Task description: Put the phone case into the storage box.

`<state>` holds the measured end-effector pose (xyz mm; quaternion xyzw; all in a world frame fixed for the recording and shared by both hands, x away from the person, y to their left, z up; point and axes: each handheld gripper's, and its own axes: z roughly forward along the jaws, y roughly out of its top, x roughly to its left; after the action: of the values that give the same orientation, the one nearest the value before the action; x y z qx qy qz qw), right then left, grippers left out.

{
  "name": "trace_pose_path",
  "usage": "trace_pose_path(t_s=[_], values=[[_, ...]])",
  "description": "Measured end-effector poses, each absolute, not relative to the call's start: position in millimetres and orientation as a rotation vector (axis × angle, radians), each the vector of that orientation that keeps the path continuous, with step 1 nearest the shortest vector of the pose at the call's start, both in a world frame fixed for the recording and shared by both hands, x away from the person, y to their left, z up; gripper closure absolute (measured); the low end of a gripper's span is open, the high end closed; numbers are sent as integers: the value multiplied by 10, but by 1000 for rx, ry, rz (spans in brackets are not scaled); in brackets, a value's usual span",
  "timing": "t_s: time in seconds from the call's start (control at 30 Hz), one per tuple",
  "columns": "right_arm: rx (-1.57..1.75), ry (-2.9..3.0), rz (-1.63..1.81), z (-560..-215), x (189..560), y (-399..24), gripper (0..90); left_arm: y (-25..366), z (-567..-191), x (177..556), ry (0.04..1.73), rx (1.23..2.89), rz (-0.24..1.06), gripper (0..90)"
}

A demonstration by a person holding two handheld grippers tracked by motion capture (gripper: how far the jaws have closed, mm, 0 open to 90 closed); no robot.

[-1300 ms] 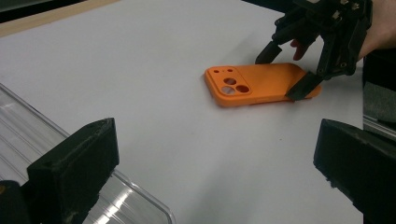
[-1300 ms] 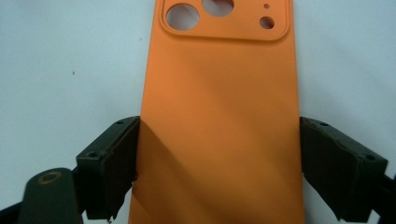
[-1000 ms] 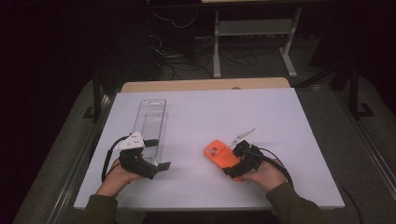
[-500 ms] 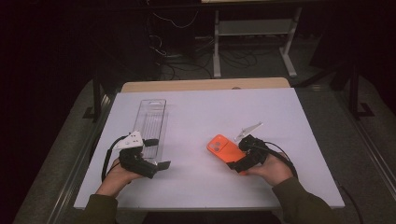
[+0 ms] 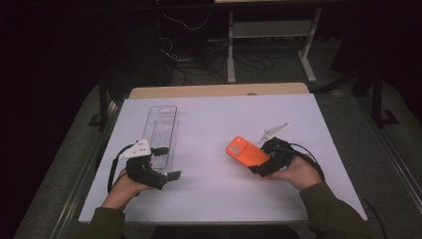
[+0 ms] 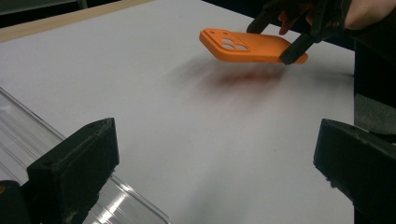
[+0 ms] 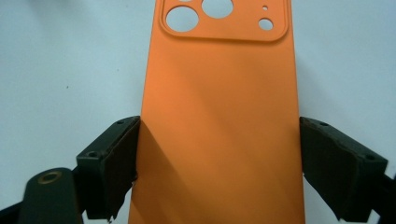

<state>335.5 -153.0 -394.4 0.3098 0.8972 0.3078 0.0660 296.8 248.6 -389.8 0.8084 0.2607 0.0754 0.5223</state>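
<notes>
Our right claw (image 5: 263, 168) grips the orange phone case (image 5: 246, 152) across its width, lifted off the surface (image 5: 209, 119), long axis toward ten o'clock, while the left claw (image 5: 166, 175) waits wide open at nine.

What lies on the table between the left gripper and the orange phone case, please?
Nothing: only bare white table lies between the left gripper and the orange phone case, as the high view shows.

We see a white table (image 5: 214, 119) with a wooden strip (image 5: 214, 90) along its far edge; a clear plastic tray (image 5: 161, 130) lies flat on its left half.
</notes>
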Motion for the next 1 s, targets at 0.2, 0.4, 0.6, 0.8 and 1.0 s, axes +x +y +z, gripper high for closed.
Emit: trace_pose_path(t_s=[0.2,0.4,0.6,0.8,1.0], values=[[865,2712,995,-3890,3421,-1645,149,2479,-3894,2966,627,1941,173,0],[766,2732,1000,-3893,3504,-1695,149,2439,-3881,2991,625,1964,158,0],[713,2768,1009,-3892,3580,-1698,149,2417,-3864,3027,623,1978,151,0],[621,2778,977,-3872,3631,-1683,149,2376,-3857,3053,610,1977,146,0],[568,2805,1003,-3848,3653,-1665,148,2309,-3827,3085,587,1994,138,0]])
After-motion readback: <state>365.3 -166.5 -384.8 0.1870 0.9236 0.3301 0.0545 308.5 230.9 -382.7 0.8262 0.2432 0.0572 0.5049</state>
